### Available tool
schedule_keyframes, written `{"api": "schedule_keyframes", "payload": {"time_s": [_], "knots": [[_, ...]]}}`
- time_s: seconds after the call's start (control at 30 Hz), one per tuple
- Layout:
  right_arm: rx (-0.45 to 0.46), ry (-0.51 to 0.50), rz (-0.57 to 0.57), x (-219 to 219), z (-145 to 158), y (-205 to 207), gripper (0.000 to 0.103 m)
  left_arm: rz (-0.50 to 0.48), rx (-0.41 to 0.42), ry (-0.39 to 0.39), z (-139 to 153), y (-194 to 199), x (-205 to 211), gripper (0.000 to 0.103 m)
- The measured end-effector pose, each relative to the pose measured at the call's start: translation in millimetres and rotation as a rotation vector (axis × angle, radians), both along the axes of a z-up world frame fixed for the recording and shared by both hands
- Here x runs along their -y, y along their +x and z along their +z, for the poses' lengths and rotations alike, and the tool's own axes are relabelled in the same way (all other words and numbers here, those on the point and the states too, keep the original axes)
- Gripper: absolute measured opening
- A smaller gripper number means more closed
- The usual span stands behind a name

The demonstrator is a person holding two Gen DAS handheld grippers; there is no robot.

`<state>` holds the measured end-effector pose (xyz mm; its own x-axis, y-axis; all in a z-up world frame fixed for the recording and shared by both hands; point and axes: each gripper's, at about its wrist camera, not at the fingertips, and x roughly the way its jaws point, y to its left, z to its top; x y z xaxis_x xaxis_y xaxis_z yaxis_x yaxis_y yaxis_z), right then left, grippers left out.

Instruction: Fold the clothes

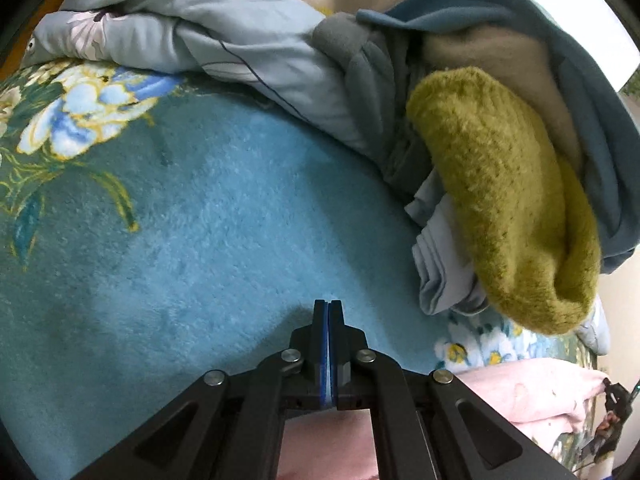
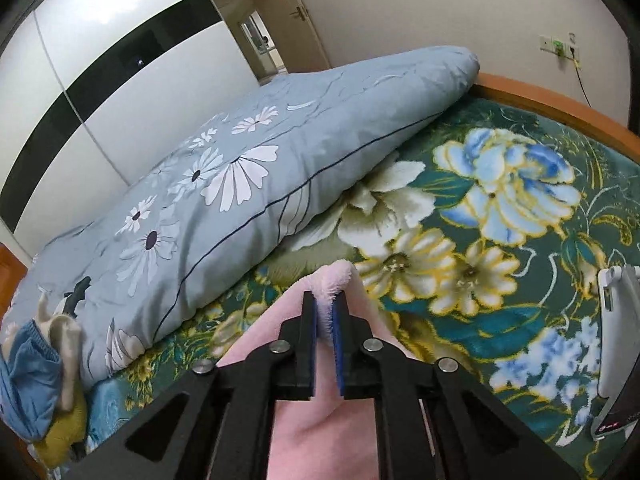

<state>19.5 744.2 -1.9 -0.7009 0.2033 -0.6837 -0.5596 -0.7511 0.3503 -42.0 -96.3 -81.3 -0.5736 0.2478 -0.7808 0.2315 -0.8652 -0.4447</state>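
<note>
From the left wrist camera, the left gripper [image 1: 328,303] has its black jaws pressed together, the blue pads meeting with no gap at the tips. Soft pink fleece cloth [image 1: 320,440] shows beneath the jaw linkage, close to the camera, and more of it lies folded at the near right [image 1: 532,396]; whether the pads pinch any of it I cannot tell. Beyond the tips spreads the teal plush blanket with blue and cream flowers [image 1: 192,208]. To the far right sits a heap of clothes: a fuzzy olive-green garment [image 1: 504,196] on top, dark teal fleece [image 1: 592,128] behind it and pale blue cloth [image 1: 440,264] beneath. A grey-blue quilt with white daisies [image 1: 192,28] lies along the far side.

From the right wrist camera, the right gripper [image 2: 325,312] holds a fold of the pink fleece cloth [image 2: 336,280] between its slightly parted pads, the fabric bunching up past the tips and draping back toward the camera. The daisy quilt [image 2: 248,168] stretches across the far left, the flowered blanket [image 2: 500,216] to the right. A white device [image 2: 616,344] rests at the right edge.
</note>
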Motion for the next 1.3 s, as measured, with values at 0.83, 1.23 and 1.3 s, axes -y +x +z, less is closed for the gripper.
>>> {"api": "schedule_keyframes", "payload": {"time_s": [0.83, 1.23, 1.3], "knots": [[-0.016, -0.378, -0.103, -2.5, -71.7, 92.6, 0.034, -0.265, -0.082, -0.077, 44.4, 78.3, -69.9, 0.050], [-0.067, -0.299, -0.183, -14.2, -36.8, 112.2, 0.002, -0.388, -0.103, -0.159, 47.0, 84.7, -105.1, 0.053], [-0.024, -0.304, -0.183, -13.0, -48.6, 108.8, 0.002, -0.410, -0.094, -0.169, 45.9, 84.5, -109.9, 0.055]]}}
